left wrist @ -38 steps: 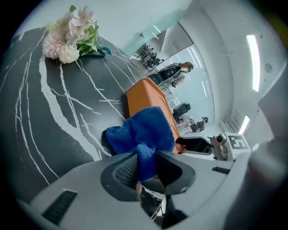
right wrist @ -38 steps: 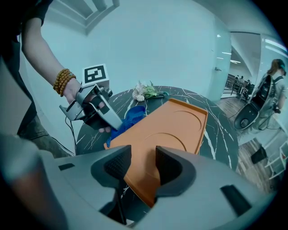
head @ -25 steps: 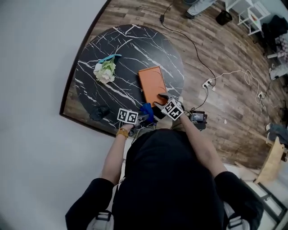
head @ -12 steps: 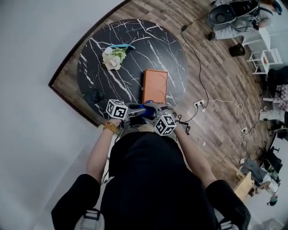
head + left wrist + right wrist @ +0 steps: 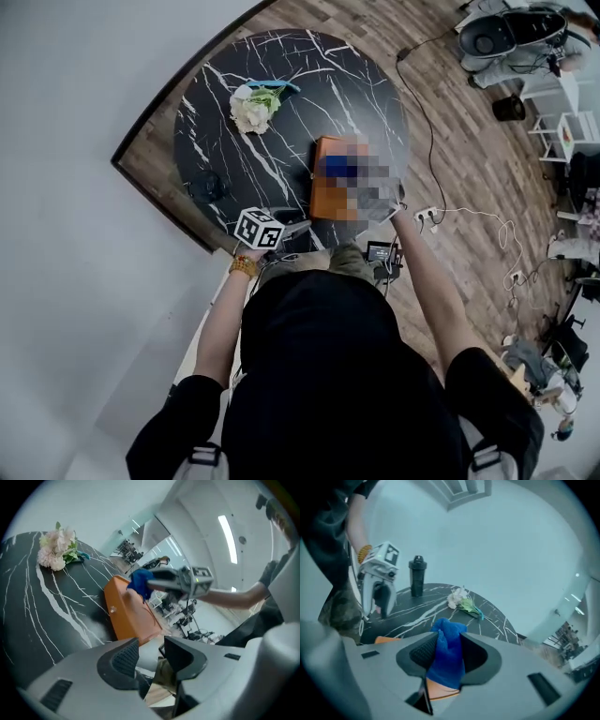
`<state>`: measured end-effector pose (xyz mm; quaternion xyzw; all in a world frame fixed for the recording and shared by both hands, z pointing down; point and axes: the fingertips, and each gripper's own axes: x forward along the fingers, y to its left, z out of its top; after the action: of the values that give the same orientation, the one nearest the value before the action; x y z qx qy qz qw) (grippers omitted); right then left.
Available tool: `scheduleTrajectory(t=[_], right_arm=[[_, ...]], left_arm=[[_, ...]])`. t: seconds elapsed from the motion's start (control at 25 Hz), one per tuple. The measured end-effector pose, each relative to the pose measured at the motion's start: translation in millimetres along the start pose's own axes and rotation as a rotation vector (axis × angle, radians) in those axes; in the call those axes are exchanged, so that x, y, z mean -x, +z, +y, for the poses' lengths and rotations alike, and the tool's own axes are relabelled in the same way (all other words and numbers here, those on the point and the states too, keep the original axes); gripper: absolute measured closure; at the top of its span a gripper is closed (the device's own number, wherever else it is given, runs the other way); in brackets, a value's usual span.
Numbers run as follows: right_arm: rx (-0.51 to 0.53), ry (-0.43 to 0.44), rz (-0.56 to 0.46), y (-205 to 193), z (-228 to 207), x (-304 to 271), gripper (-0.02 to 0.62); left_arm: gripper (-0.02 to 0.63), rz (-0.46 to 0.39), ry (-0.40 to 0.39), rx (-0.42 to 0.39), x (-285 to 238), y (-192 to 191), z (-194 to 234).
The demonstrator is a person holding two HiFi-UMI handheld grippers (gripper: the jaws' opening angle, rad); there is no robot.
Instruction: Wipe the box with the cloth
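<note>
Broadly, the round black marbled worktop (image 5: pixel 216 122) carries the orange box (image 5: pixel 326 202), lying flat near its front edge. Above the box the right tool (image 5: pixel 449 651) has just closed its jaws on the blue cloth (image 5: pixel 447 665). The left tool (image 5: pixel 150 656), its jaws just widened and empty, hovers near the box.

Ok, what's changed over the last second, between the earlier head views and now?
The right gripper has just closed its jaws on the blue cloth, which was between both grippers at the table's near edge, and carried it out over the orange box. The left gripper has just opened its jaws, now empty, and hangs back near that edge. Box, flowers and bottle stayed put.
</note>
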<state>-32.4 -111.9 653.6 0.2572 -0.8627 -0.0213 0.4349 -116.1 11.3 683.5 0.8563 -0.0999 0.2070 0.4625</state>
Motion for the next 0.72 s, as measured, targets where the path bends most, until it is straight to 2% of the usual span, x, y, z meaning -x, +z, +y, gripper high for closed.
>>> scheduleTrajectory(t=[0.12, 0.28, 0.4, 0.52, 0.72], right_arm=[[-0.005, -0.029, 0.07, -5.9, -34.3, -34.0, 0.457], [0.004, -0.012, 0.144, -14.7, -49.8, -70.8, 0.463], [0.019, 0.017, 0.146, -14.2, -48.3, -77.8, 0.472], [-0.018, 0.04, 0.139, -19.1, -40.9, -74.6, 0.48], [-0.102, 0.071, 0.137, -20.8, -22.6, -68.7, 0.483]], left_arm=[[0.44, 0.094, 0.072, -0.066, -18.7, -22.1, 1.9], [0.417, 0.14, 0.176, -0.145, -36.6, -28.4, 6.3], [0.411, 0.14, 0.244, -0.164, -44.7, -24.8, 12.5], [0.41, 0.13, 0.301, -0.166, -49.9, -19.7, 18.8], [0.403, 0.176, 0.364, -0.189, -61.3, -23.7, 26.9]])
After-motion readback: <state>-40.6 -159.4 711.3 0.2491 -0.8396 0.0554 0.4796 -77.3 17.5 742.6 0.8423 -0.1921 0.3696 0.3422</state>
